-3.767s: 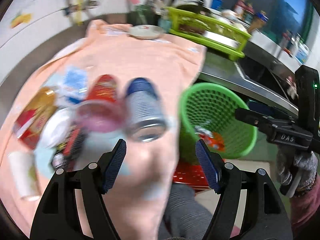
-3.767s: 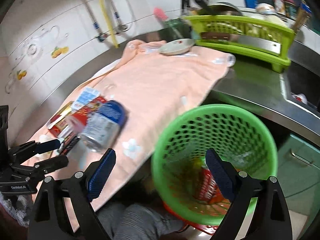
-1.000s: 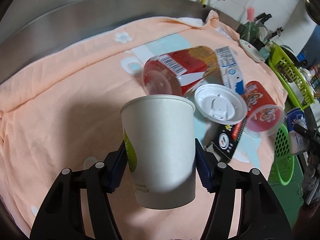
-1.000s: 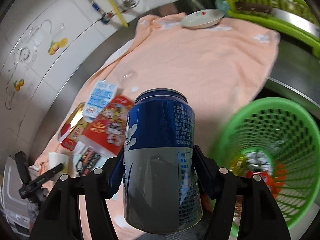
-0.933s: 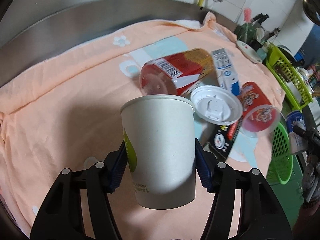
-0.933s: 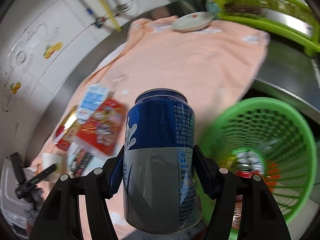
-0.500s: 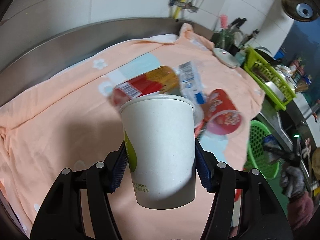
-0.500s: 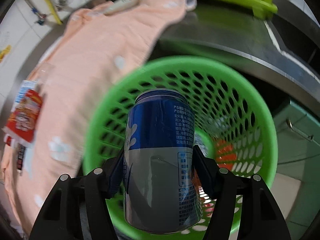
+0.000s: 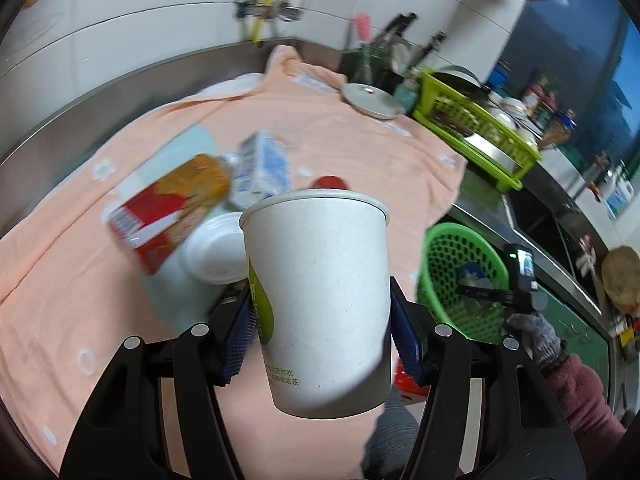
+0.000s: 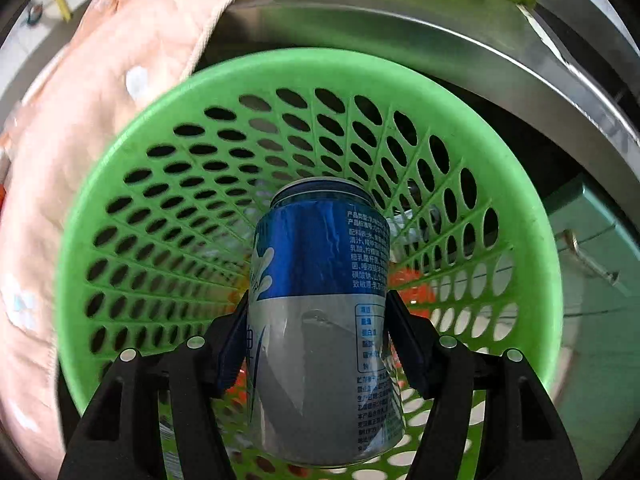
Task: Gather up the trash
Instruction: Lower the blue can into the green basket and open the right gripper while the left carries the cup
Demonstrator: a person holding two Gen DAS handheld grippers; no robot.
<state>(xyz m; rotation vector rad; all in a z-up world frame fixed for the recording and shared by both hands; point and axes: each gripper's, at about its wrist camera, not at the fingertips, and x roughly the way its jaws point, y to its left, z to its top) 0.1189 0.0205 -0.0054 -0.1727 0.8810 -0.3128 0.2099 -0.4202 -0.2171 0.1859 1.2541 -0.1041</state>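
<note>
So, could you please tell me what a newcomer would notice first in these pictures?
Probably the blue-and-silver drink can clamped in the right gripper, filling the view over the mouth of the green mesh basket. Next, the white paper cup gripped by the left gripper above the peach towel strewn with packaging.

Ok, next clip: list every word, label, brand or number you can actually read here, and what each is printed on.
Blue and silver can, held in the right gripper: columns of Chinese print, too small to quote reliably.
Paper cup, held in the left gripper: two short lines of green Chinese characters near its base, too small to quote.
Red and yellow packet and white and blue carton: blurred, unreadable.
</note>
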